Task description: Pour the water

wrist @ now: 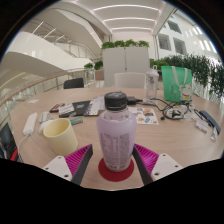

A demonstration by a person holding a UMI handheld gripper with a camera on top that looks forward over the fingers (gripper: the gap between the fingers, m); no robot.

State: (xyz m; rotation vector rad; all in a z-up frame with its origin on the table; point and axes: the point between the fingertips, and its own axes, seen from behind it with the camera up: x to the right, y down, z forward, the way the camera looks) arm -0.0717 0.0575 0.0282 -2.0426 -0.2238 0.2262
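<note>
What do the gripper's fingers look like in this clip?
Only the gripper fingers show. Each is dark, with a magenta pad on its inner face; the pads look triangular and ridged, widening toward the camera. No cables, markings, hand or sleeve are in view.

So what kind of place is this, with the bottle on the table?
Probably an office or a public lobby: a round table strewn with papers, planter boxes behind it, and white curved balconies above.

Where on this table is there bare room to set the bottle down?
Bare tabletop lies right of the bottle, which stands between the gripper's fingers, and between the bottle and yellow cup. Beyond the bottle, papers, cables and a green bag crowd it.
</note>
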